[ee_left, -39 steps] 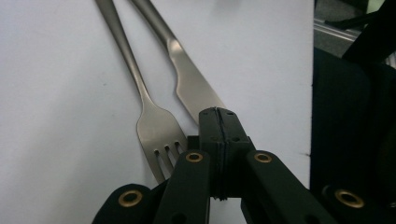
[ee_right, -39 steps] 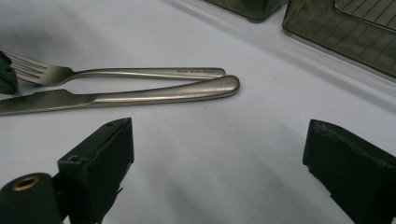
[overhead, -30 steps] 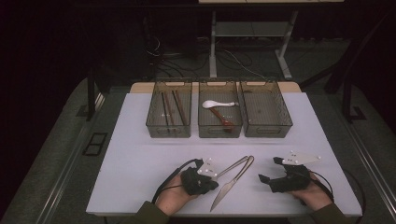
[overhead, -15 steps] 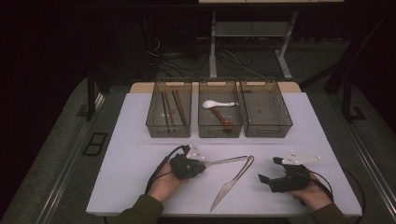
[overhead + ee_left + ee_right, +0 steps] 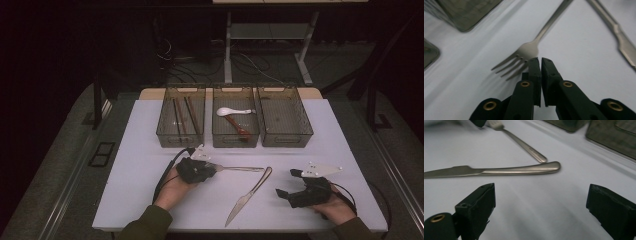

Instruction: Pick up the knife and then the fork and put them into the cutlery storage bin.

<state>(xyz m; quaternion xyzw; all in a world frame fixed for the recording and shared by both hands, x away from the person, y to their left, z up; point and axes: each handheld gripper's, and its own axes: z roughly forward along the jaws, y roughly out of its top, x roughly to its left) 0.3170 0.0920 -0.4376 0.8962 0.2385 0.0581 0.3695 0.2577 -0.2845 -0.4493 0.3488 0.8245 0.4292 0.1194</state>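
A steel fork (image 5: 240, 169) lies flat on the white table (image 5: 150, 150), with its handle end touching the handle of a steel knife (image 5: 250, 192). My left gripper (image 5: 212, 167) is at the fork's tined end. In the left gripper view its jaws (image 5: 540, 60) are shut with only a thin slit between the pads and nothing in it. The fork's tines (image 5: 509, 66) lie just beside the left jaw tip. My right gripper (image 5: 286, 183) rests open at the front right. In the right gripper view it (image 5: 539, 197) faces the knife handle (image 5: 524, 170) and holds nothing.
Three clear bins stand in a row at the back. The left bin (image 5: 165, 125) holds dark chopsticks, the middle bin (image 5: 235, 140) a white spoon (image 5: 227, 111) and a red-brown one, and the right bin (image 5: 285, 140) looks bare. The table's front edge is just behind both hands.
My left hand has moved away from the front edge and to the left, to the fork's tines. The fork's tined end has swung toward the bins. The right hand has stayed still.
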